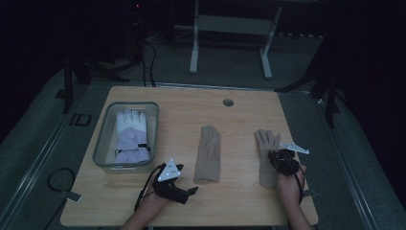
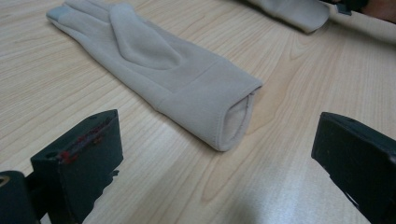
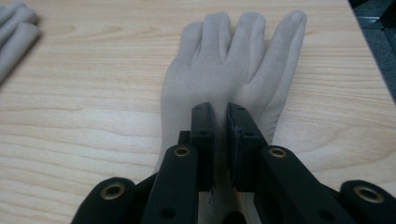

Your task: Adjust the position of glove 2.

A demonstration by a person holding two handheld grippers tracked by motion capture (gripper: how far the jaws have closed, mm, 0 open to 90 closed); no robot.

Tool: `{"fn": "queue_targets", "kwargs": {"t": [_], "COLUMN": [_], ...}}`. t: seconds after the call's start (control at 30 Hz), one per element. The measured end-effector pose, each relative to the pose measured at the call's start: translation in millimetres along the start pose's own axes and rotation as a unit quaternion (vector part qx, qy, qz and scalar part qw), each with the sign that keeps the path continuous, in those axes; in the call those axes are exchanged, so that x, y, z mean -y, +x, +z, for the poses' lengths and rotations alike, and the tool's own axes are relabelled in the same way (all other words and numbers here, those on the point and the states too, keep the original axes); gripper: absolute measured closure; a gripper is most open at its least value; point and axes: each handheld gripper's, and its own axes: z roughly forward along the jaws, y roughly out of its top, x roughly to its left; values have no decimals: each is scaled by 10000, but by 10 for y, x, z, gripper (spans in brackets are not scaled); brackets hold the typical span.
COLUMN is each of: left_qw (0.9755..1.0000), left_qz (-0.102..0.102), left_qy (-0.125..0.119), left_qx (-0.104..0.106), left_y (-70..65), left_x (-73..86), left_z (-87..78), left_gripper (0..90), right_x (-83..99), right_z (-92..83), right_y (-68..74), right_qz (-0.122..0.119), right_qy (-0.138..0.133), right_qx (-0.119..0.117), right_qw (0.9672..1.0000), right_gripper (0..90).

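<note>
Two beige gloves lie flat on the wooden table (image 1: 239, 201). My right gripper (image 1: 280, 159) sits over the cuff end of the right beige glove (image 1: 265, 143). In the right gripper view its jaws (image 3: 222, 116) stand pressed together with a fold of that glove (image 3: 219, 60) pinched between them. The middle beige glove (image 1: 208, 153) lies with its cuff toward me. My left gripper (image 1: 191, 190) rests low on the table just left of that cuff. Its jaws (image 2: 219, 140) stand wide apart, with the cuff opening of the middle glove (image 2: 163, 70) ahead of them, untouched.
A clear grey tray (image 1: 103, 139) at the left of the table holds a white and lavender glove (image 1: 130, 134). A round cable hole (image 1: 228, 102) sits near the far edge. Dark floor, cables and a white stand frame (image 1: 230, 28) lie beyond.
</note>
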Motion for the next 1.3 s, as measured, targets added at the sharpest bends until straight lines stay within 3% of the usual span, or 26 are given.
{"fn": "queue_targets", "kwargs": {"t": [0.17,0.33,0.4,0.5,0.53,0.6,0.67,0.9,0.97,1.0,1.03,1.07,1.17,1.3], "left_qw": [10000,10000,10000,10000,10000,10000,10000,10000,10000,10000,10000,10000,10000,10000], "left_qz": [-9,-5,-4,5,5,-18,-10,-15,-1,1,-4,-2,-4,-7], "left_qy": [7,14,9,-18,-18,-30,-21,-16,14,16,6,24,34,9], "left_qx": [9,27,21,2,2,-1,-11,-10,3,13,10,10,17,6], "left_y": [-20,-17,-19,-16,-16,-15,-15,-34,-31,-29,-29,-30,-32,-26], "left_x": [16,17,16,13,13,19,23,41,41,42,44,45,46,43], "left_z": [-9,-9,-17,-34,-34,-45,-54,-80,-75,-71,-64,-61,-57,-60], "left_gripper": [19,19,20,20,20,20,20,19,20,20,19,20,20,20], "right_x": [-2,-39,-67,-93,-93,-93,-87,17,44,46,42,41,18,-27], "right_z": [164,186,167,108,108,75,84,214,224,223,214,207,190,116], "right_y": [19,1,-38,-100,-100,-133,-146,-176,-202,-206,-200,-180,-113,-4], "right_qz": [-167,-577,-685,-1100,-1100,-1418,-1550,-1560,-1412,-1376,-1323,-1332,-1195,-1039], "right_qy": [236,187,246,104,104,7,97,207,111,97,115,133,232,79], "right_qx": [-84,-218,-383,-538,-538,-774,-878,-882,-1058,-1037,-981,-855,-686,-461], "right_qw": [9995,9979,9966,9924,9924,9869,9840,9836,9843,9850,9863,9873,9902,9935], "right_gripper": [799,623,564,527,527,524,514,496,577,663,764,796,824,828]}}
